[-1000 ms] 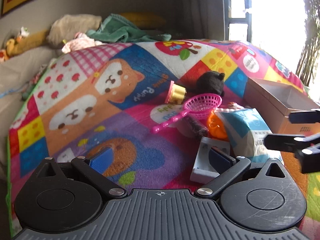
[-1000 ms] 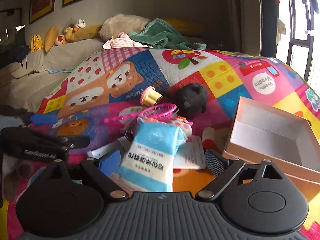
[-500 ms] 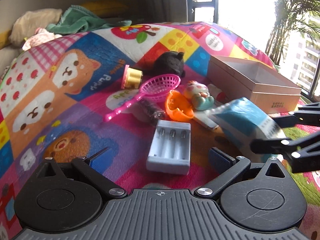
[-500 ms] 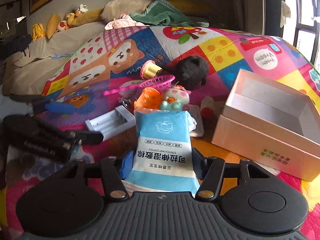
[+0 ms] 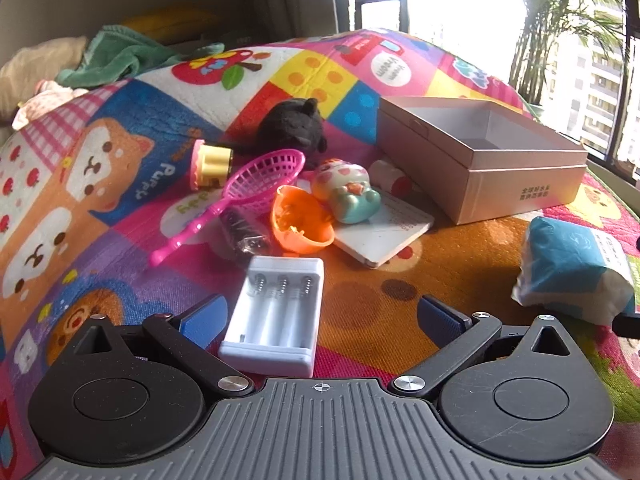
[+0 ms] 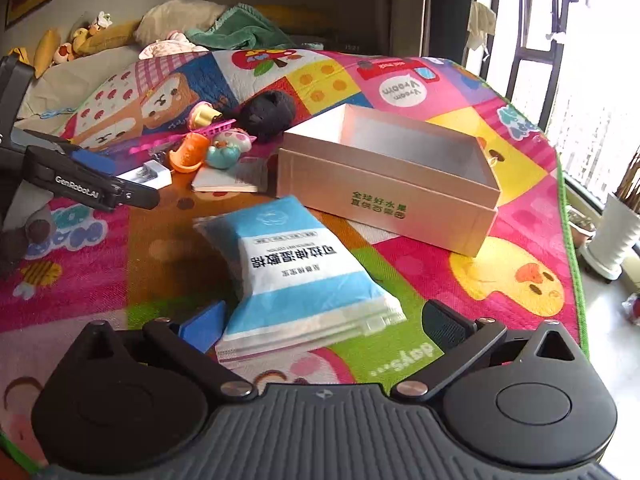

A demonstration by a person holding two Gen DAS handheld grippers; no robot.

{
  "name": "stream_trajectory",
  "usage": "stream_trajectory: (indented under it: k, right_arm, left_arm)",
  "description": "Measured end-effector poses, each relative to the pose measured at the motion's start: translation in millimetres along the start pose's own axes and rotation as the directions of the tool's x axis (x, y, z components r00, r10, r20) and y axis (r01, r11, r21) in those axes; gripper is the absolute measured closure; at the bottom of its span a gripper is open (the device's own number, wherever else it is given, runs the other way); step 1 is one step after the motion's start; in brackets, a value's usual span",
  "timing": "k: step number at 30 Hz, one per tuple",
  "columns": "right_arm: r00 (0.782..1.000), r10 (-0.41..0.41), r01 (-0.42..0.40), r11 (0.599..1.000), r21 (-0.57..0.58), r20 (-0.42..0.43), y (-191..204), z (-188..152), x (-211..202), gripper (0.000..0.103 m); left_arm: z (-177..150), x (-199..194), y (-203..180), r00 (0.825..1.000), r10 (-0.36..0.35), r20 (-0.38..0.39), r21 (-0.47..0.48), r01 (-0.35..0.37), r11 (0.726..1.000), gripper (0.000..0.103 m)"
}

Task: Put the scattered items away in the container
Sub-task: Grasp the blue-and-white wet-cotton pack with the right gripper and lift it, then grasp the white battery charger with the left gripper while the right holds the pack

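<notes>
The open pink cardboard box (image 6: pixel 392 168) sits on the play mat and also shows in the left wrist view (image 5: pixel 480 156). A blue and white wipes packet (image 6: pixel 296 272) lies on the mat between the wide-open fingers of my right gripper (image 6: pixel 324 320), not gripped; it shows at the right edge of the left wrist view (image 5: pixel 576 272). My left gripper (image 5: pixel 320 316) is open, with a white battery holder (image 5: pixel 276 312) between its fingers, on the mat. Beyond lie an orange shell (image 5: pixel 300 224), a pastel figurine (image 5: pixel 348 192), a pink scoop (image 5: pixel 248 188), a black plush (image 5: pixel 292 128) and a white card (image 5: pixel 384 232).
A pink and gold toy (image 5: pixel 210 164) and a dark wrapped item (image 5: pixel 244 236) lie by the scoop. Pillows, a green towel (image 6: pixel 240 32) and soft toys lie beyond the mat. A white plant pot (image 6: pixel 616 236) stands on the floor at right.
My right gripper has opened and let go of the wipes packet, which now lies on the mat in front of the box. My left gripper has moved closer to the battery holder.
</notes>
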State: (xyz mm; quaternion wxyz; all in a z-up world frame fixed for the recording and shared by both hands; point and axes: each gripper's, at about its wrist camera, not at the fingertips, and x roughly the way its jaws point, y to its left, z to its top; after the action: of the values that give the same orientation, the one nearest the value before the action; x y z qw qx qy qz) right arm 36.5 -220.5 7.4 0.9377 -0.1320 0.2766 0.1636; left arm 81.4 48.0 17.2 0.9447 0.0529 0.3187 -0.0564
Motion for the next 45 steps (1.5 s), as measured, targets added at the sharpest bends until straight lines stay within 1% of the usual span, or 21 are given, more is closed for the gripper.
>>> stream_trajectory:
  k: [2,3,7,8,9,10,11,13,16,18,21,25,28,31,32,33,36,38,40,43,45]
  right_arm:
    - [0.995,-0.094,0.094,0.995,-0.013,0.017,0.2,-2.3,4.7,0.000]
    - [0.995,-0.101,0.101,0.995,0.008,0.015,-3.0,-3.6,6.6,0.000]
    - [0.999,0.025,-0.019,0.986,0.167,-0.032,-18.4,-12.5,10.9,0.000]
    - [0.998,0.040,-0.033,0.982,0.187,-0.037,-19.1,-15.1,11.4,0.000]
    - [0.999,0.040,-0.033,0.981,0.190,-0.032,-18.1,-17.7,10.4,0.000]
    - [0.999,0.035,-0.030,0.982,0.184,-0.027,-15.7,-19.1,9.3,0.000]
    - [0.999,0.036,-0.030,0.983,0.183,-0.028,-14.7,-19.6,8.9,0.000]
    - [0.999,0.040,-0.035,0.981,0.191,-0.027,-15.2,-20.3,8.0,0.000]
    - [0.999,0.049,-0.043,0.978,0.206,-0.021,-16.0,-21.2,6.2,0.000]
    - [0.999,0.051,-0.049,0.977,0.208,-0.006,-15.8,-24.1,4.6,0.000]
    - [0.999,0.042,-0.041,0.981,0.187,0.002,-12.7,-25.5,4.7,0.000]
    - [0.999,0.033,-0.036,0.982,0.183,0.015,-11.5,-27.3,4.4,0.000]
    - [0.999,0.031,-0.034,0.983,0.182,0.020,-11.2,-28.4,4.4,0.000]
    - [0.999,0.029,-0.033,0.983,0.182,0.021,-10.9,-29.0,4.4,0.000]
    - [0.999,0.029,-0.033,0.983,0.182,0.023,-10.9,-29.0,4.4,0.000]
    - [0.999,0.028,-0.032,0.983,0.181,0.024,-10.8,-29.0,4.5,0.000]
    - [0.999,0.027,-0.031,0.983,0.181,0.024,-10.5,-28.9,4.7,0.000]
    - [0.999,0.027,-0.031,0.983,0.181,0.025,-10.6,-29.0,4.7,0.000]
    - [0.999,0.026,-0.030,0.983,0.182,0.026,-10.9,-29.2,4.7,0.000]
    - [0.999,0.023,-0.028,0.983,0.182,0.029,-11.2,-29.6,4.9,0.000]
    - [0.999,0.019,-0.025,0.983,0.182,0.031,-10.6,-29.9,4.6,0.000]
  left_arm:
    - [0.1,1.8,1.3,1.000,0.023,-0.002,0.002,-0.023,1.000,0.000]
    - [0.0,2.5,2.8,1.000,0.029,-0.003,-0.001,-0.029,1.000,0.000]
    - [1.1,6.0,9.8,0.999,0.045,-0.004,-0.010,-0.045,0.999,0.003]
    - [2.0,7.8,10.5,0.999,0.050,-0.005,-0.007,-0.050,0.999,0.016]
    - [3.0,10.3,10.9,0.998,0.055,-0.011,-0.005,-0.055,0.998,0.034]
    - [3.9,13.4,11.4,0.998,0.059,-0.017,-0.004,-0.059,0.998,0.036]
    - [4.6,15.7,12.0,0.998,0.059,-0.018,-0.005,-0.059,0.998,0.033]
    - [6.5,18.6,11.3,0.998,0.066,-0.015,0.001,-0.066,0.998,0.033]
    - [7.3,18.4,6.9,0.997,0.070,-0.013,0.020,-0.069,0.997,0.041]
    - [6.2,16.0,3.3,0.998,0.068,-0.012,0.027,-0.068,0.997,0.049]
    - [2.9,7.8,-5.1,0.999,0.030,-0.018,0.033,-0.030,0.999,0.050]
    - [-9.5,-11.4,-32.2,0.997,-0.070,-0.018,0.113,0.071,0.991,0.049]
    - [-20.8,-27.4,-51.2,0.987,-0.157,-0.025,0.169,0.159,0.973,0.049]
    - [-29.2,-36.6,-58.4,0.985,-0.172,-0.025,0.183,0.174,0.968,0.037]
    - [-30.6,-37.8,-57.0,0.985,-0.168,-0.028,0.175,0.170,0.970,0.026]
    - [-31.6,-38.1,-54.0,0.986,-0.163,-0.033,0.163,0.166,0.973,0.017]
    - [-34.7,-38.4,-41.8,0.991,-0.130,-0.043,0.138,0.135,0.981,0.007]
    - [-35.2,-38.7,-31.0,0.996,-0.081,-0.043,0.124,0.086,0.989,0.005]
    - [-34.1,-38.0,-18.7,0.999,-0.002,-0.036,0.099,0.005,0.995,0.005]
    - [-31.3,-35.0,-2.1,0.994,0.106,-0.032,0.042,-0.104,0.994,0.003]
    - [-30.4,-33.3,6.8,0.991,0.127,-0.044,-0.008,-0.127,0.992,0.002]
